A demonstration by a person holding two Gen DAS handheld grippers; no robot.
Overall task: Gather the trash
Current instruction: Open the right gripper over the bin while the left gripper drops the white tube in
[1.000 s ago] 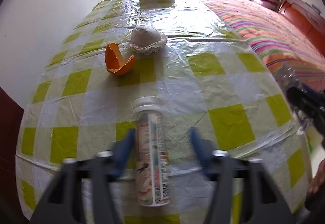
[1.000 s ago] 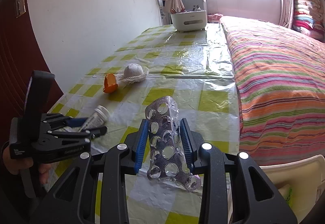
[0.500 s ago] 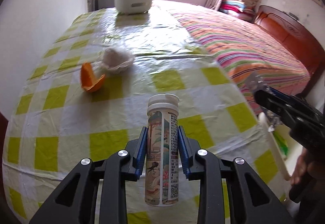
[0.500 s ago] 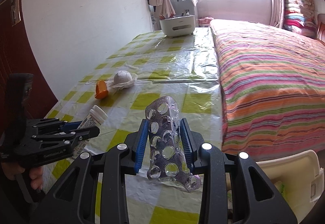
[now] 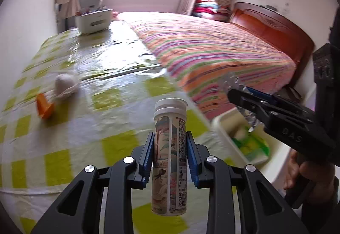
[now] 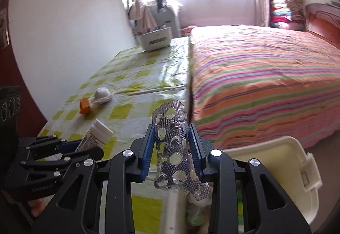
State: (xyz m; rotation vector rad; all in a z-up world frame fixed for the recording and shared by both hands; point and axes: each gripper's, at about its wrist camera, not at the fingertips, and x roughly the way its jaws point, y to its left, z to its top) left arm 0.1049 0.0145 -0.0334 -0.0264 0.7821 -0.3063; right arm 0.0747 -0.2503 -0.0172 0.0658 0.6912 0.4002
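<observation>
two pieces of trash are lifted, none dropped yet. left claw (image 5: 170, 155) is clamped on a tablet tube (image 5: 170, 161), its long axis along the fingers, cap pointing away. right claw (image 6: 171, 149) is clamped on an empty blister pack (image 6: 173, 149), likewise lengthwise, above the white bin (image 6: 282, 161). orange peel (image 5: 43, 106) and white wad (image 5: 64, 85) remain on the surface (image 5: 119, 119).

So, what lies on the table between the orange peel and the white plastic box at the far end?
In both views, only the white crumpled ball, beside the peel; beyond it, bare tablecloth.
</observation>
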